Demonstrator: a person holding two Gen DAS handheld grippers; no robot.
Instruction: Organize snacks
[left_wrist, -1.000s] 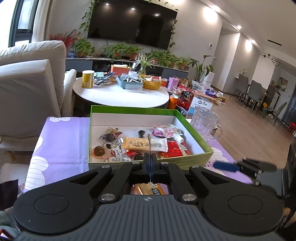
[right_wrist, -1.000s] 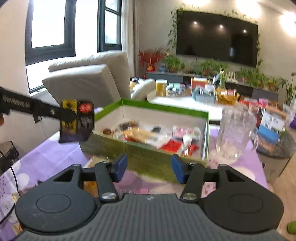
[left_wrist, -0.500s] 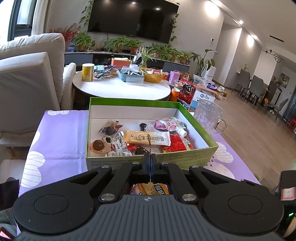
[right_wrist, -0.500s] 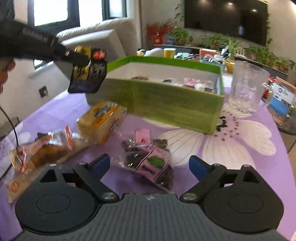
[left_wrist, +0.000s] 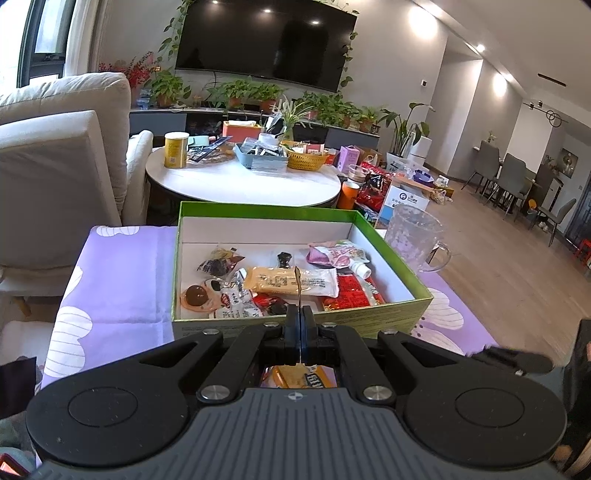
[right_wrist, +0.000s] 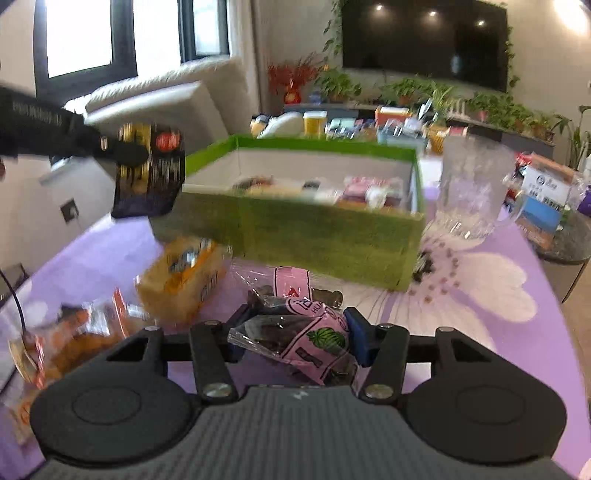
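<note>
far left, the left gripper is hanging in the air beside the near left corner of the green cardboard box with white lining, its jaws pressed together on the edge of a dark, glossy snack packet with gold and red print; judged best lifted over the rim before release. below it, a blurred orange-filled clear wrapper and a yellow-orange wrapped cake are lying on the lilac flowered tablecloth. centre, the right gripper is closing around a clear crinkly bag of dark pieces with a pink watermelon label, which is lying on the cloth just in front of the box; both blue pads seem to be meeting the film. squeezing the filled middle, not loose film, should be limiting slip. right, a clear patterned glass mug is standing beside the box.
</note>
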